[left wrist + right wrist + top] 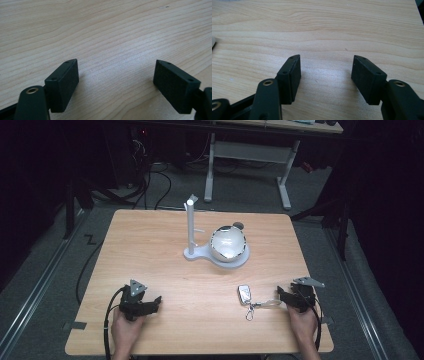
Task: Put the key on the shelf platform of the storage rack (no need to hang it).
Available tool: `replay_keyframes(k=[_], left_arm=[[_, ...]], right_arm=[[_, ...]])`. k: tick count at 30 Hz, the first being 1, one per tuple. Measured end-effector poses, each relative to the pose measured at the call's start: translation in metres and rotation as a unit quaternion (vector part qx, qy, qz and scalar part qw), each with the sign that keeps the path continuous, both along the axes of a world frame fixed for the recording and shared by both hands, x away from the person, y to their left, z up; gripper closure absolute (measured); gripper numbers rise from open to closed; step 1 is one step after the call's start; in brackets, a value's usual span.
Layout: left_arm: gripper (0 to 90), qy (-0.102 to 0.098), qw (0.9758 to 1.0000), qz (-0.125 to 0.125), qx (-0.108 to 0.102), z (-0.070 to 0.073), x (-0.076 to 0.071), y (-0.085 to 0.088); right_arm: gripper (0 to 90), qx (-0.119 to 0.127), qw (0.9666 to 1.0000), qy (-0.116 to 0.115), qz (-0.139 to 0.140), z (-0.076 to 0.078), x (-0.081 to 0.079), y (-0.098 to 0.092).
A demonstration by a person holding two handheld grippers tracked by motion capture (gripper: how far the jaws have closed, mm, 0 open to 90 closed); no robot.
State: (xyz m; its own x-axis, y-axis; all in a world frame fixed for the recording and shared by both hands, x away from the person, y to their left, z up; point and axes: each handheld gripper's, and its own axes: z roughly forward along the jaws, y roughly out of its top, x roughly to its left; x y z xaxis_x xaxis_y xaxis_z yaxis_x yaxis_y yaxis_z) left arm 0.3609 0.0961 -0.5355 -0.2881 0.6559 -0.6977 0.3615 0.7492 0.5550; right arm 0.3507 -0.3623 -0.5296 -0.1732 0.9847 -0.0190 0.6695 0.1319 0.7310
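A small silver car key fob (244,293) with a thin ring-and-lanyard tail (257,307) lies flat on the light wood-grain table (165,245), toward the near right part of the top; its long axis runs roughly from the far side toward the near edge, the fob body at the far end and the metal ring and pale strap trailing nearer and rightward toward the right gripper (283,296). That black two-jaw gripper, held in the person's right hand (303,319), sits just beside the end of the strap, whether touching it cannot be told from the high view; in the right gripper view its jaws stand spread apart over bare wood, with nothing between them (325,75). Farther back, near the table's centre, a white stand with a flat base and upright post (190,227) carries a shiny silver rounded bowl (228,243) on its base. At the near left, well apart from the fob, the left gripper (152,303), black with a grey three-cornered plate on top, rests in the person's left hand (126,326); the left gripper view shows its jaws wide apart above the bare tabletop (115,77). A grey-legged desk (247,155) stands on the floor beyond the table.
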Motion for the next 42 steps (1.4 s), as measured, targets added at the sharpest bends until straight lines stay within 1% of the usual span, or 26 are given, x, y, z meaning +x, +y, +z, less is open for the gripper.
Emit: replay_keyframes(k=[3,6,11,12,14,15,16,17,25,28,31,33,34,35,36,39,40,42], left_arm=[[20.8,0.002,1.0000,0.003,-0.002,0.0003,0.0008,-0.0006],[20.6,-0.001,1.0000,0.000,0.003,-0.0004,0.0008,-0.0005],[20.7,0.003,1.0000,0.004,-0.003,0.0003,0.0008,-0.0010],[20.6,0.001,1.0000,0.003,0.000,0.0000,0.0008,-0.0009],[20.6,0.004,1.0000,0.004,-0.003,0.0004,0.0007,-0.0012],[20.6,0.000,1.0000,0.001,0.001,-0.0002,0.0008,-0.0006],[20.7,0.003,1.0000,0.004,-0.002,0.0003,0.0008,-0.0010],[20.7,0.000,1.0000,0.001,0.001,-0.0001,0.0008,-0.0006],[20.7,0.000,1.0000,0.000,0.001,-0.0001,0.0009,-0.0005],[20.6,0.004,1.0000,0.005,-0.004,0.0005,0.0006,-0.0011],[20.7,0.004,1.0000,0.004,-0.004,0.0005,0.0006,-0.0010],[20.7,0.003,1.0000,0.004,-0.003,0.0004,0.0006,-0.0009],[20.7,0.004,1.0000,0.004,-0.004,0.0005,0.0006,-0.0010],[20.7,0.004,1.0000,0.004,-0.004,0.0005,0.0006,-0.0010],[20.7,0.004,1.0000,0.005,-0.005,0.0006,0.0007,-0.0011],[20.7,0.004,1.0000,0.005,-0.004,0.0005,0.0007,-0.0011],[20.7,0.003,1.0000,0.004,-0.003,0.0004,0.0006,-0.0009],[20.7,0.004,1.0000,0.005,-0.005,0.0006,0.0006,-0.0011]], right_arm=[[41.2,-0.001,1.0000,0.001,-0.001,0.0001,0.0005,0.0002],[41.3,0.001,1.0000,0.001,-0.001,0.0000,-0.0001,0.0004],[42.0,0.001,1.0000,0.000,0.000,0.0000,0.0001,-0.0001],[42.0,0.002,1.0000,0.000,-0.001,0.0000,-0.0001,0.0001],[42.1,0.001,1.0000,0.000,-0.001,0.0000,0.0000,-0.0001],[42.3,0.001,1.0000,0.000,-0.001,0.0000,0.0000,0.0000],[42.8,0.002,1.0000,0.000,-0.002,0.0000,0.0000,0.0000],[42.9,0.001,1.0000,-0.001,-0.002,0.0000,-0.0001,0.0001],[44.6,0.001,1.0000,-0.001,-0.001,0.0001,0.0005,0.0000],[44.7,0.002,1.0000,-0.001,-0.004,0.0001,-0.0002,0.0006],[45.3,0.002,1.0000,0.000,-0.003,0.0003,0.0000,0.0003],[46.3,0.002,1.0000,0.000,-0.003,0.0005,0.0001,0.0001],[49.5,0.001,1.0000,0.000,-0.006,0.0008,0.0001,-0.0007],[49.5,0.001,1.0000,0.000,-0.006,0.0008,0.0001,-0.0007],[52.2,0.000,1.0000,0.004,-0.007,0.0020,0.0001,-0.0014],[54.2,-0.002,1.0000,0.005,-0.004,0.0024,0.0005,-0.0027],[56.3,0.003,1.0000,0.007,-0.006,0.0030,0.0003,-0.0038],[57.7,0.017,0.9998,-0.001,-0.004,0.0038,-0.0011,-0.0058]])
